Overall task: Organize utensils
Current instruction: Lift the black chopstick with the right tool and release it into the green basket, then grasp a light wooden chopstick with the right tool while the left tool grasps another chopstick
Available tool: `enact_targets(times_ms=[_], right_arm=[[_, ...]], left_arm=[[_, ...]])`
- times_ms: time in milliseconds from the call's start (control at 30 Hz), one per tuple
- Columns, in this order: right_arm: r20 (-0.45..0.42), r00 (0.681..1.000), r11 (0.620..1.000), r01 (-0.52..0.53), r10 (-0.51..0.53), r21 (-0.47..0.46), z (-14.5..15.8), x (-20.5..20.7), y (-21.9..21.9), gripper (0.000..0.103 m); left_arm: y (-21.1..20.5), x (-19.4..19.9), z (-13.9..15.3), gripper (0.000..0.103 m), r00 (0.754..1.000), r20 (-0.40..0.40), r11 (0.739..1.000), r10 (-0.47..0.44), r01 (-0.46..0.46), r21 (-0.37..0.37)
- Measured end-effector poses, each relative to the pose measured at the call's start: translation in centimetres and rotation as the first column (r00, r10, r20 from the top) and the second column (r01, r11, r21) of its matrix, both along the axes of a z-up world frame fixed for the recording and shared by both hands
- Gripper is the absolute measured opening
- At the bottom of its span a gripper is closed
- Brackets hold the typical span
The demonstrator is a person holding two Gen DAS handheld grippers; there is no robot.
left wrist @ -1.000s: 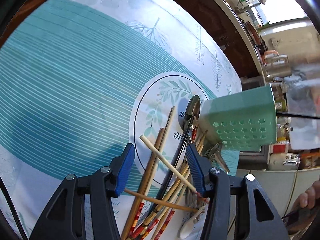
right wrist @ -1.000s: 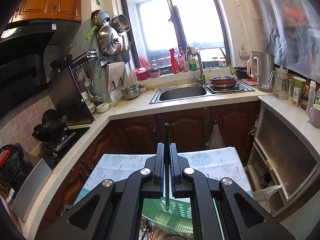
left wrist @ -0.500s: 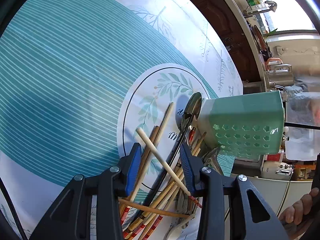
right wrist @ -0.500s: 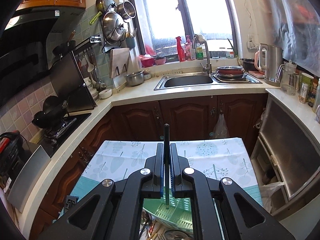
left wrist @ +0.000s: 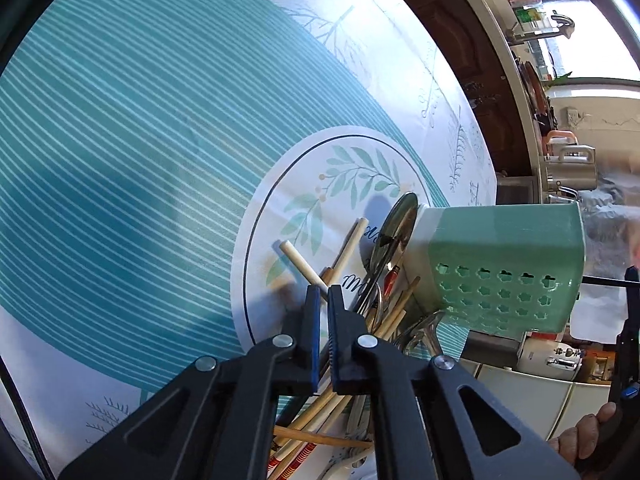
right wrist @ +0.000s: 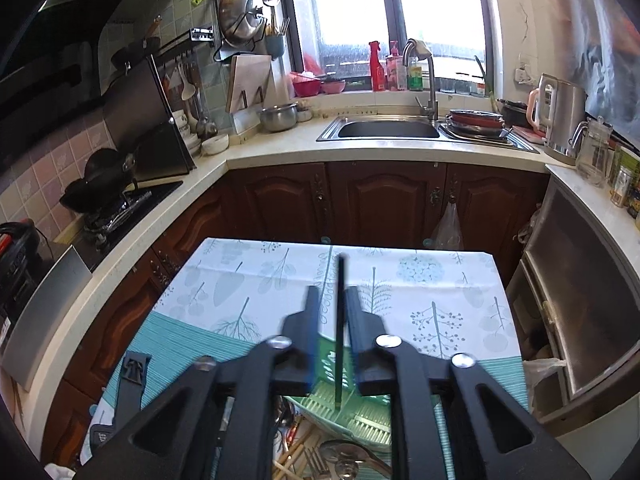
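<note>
**A:** Start with what's closest. What is the left gripper (left wrist: 323,300) doing?

**B:** Its fingers have come together on a pale wooden chopstick (left wrist: 302,266), the free end sticking up and away from the tips. Right under it is the pile of utensils (left wrist: 372,320) on the worktop (left wrist: 140,140): more chopsticks, a metal spoon (left wrist: 394,226), something with a red handle.

**A:** And the right gripper (right wrist: 333,312)?

**B:** Its fingers are opening, and a dark chopstick (right wrist: 340,320) stands between them, no longer pinched as far as I can see. Its lower end points into the green perforated holder (left wrist: 504,268), which sits just past the pile (in the right wrist view you look down onto its slotted inside).

**A:** So where does this go wrong?

**B:** Two places, I'd judge. The pale chopstick is caught near one end and crosses others in the heap, so lifting it could drag a neighbour along or let it swivel in the grip. And the dark one, let go while upright, may strike the holder's rim or a divider and tip out onto the cloth rather than settle inside.

**A:** Anything beyond that?

**B:** Only the far edge of the worktop, then the kitchen cabinets (right wrist: 380,204) and the sink (right wrist: 388,130) under the window. Nothing there is at risk.
</note>
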State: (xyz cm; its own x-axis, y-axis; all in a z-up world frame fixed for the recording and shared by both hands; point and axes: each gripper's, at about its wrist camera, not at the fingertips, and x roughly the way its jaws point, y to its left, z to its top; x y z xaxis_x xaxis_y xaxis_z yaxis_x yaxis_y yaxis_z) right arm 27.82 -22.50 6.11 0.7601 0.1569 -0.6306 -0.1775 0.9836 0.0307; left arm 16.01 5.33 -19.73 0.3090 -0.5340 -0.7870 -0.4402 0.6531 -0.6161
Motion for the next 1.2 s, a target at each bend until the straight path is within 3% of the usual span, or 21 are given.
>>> enact_targets(times_ms=[67, 233, 300, 467, 600, 800, 967, 1067, 1167, 1200], right_arm=[[0.037, 0.999, 1.000, 0.012, -0.011, -0.024, 0.2, -0.7, -0.1, 0.044], [0.070, 0.996, 0.997, -0.050, 0.054, -0.064, 1.2, -3.5, 0.9, 0.044], [0.069, 0.990, 0.988, -0.116, 0.124, -0.106, 1.0, -5.1, 2.2, 0.043], [-0.026, 0.953, 0.933, -0.299, 0.300, -0.201, -1.8, -7.9, 5.9, 0.039], [-0.118, 0.926, 0.892, -0.378, 0.359, -0.247, -5.5, -8.4, 8.0, 0.036], [-0.100, 0.955, 0.926, -0.296, 0.280, -0.233, -7.3, -7.6, 7.2, 0.032], [-0.055, 0.971, 0.947, -0.237, 0.231, -0.216, -4.6, -6.8, 5.4, 0.032], [-0.056, 0.958, 0.935, -0.287, 0.282, -0.209, -3.0, -7.5, 5.7, 0.032], [-0.112, 0.934, 0.908, -0.357, 0.340, -0.218, -3.2, -8.8, 6.7, 0.032], [-0.145, 0.922, 0.893, -0.385, 0.360, -0.232, -4.1, -9.2, 7.3, 0.032]], left_arm=[[-0.1, 0.1, 0.4, 0.000, 1.000, 0.021, 1.000, -0.006, 0.006, 0.006], [-0.5, 0.2, 1.8, 0.000, 0.997, 0.063, 0.999, -0.038, 0.036, 0.036], [-0.5, 0.1, 2.0, 0.000, 0.997, 0.066, 0.998, -0.045, 0.043, 0.036], [-0.1, -0.5, 1.9, 0.000, 0.997, 0.049, 0.998, -0.059, 0.057, 0.040], [0.1, -0.9, 3.1, 0.000, 0.992, 0.053, 0.987, -0.111, 0.104, 0.122], [0.2, -1.1, 5.3, 0.002, 0.982, 0.099, 0.969, -0.161, 0.138, 0.206], [-0.7, -1.2, 6.4, 0.004, 0.969, 0.124, 0.953, -0.213, 0.178, 0.245], [-1.3, -1.5, 7.6, 0.011, 0.957, 0.139, 0.932, -0.254, 0.204, 0.301], [-1.3, -2.1, 9.1, 0.030, 0.941, 0.161, 0.899, -0.298, 0.221, 0.378], [-1.2, -2.2, 9.6, 0.043, 0.936, 0.167, 0.887, -0.311, 0.222, 0.405]])
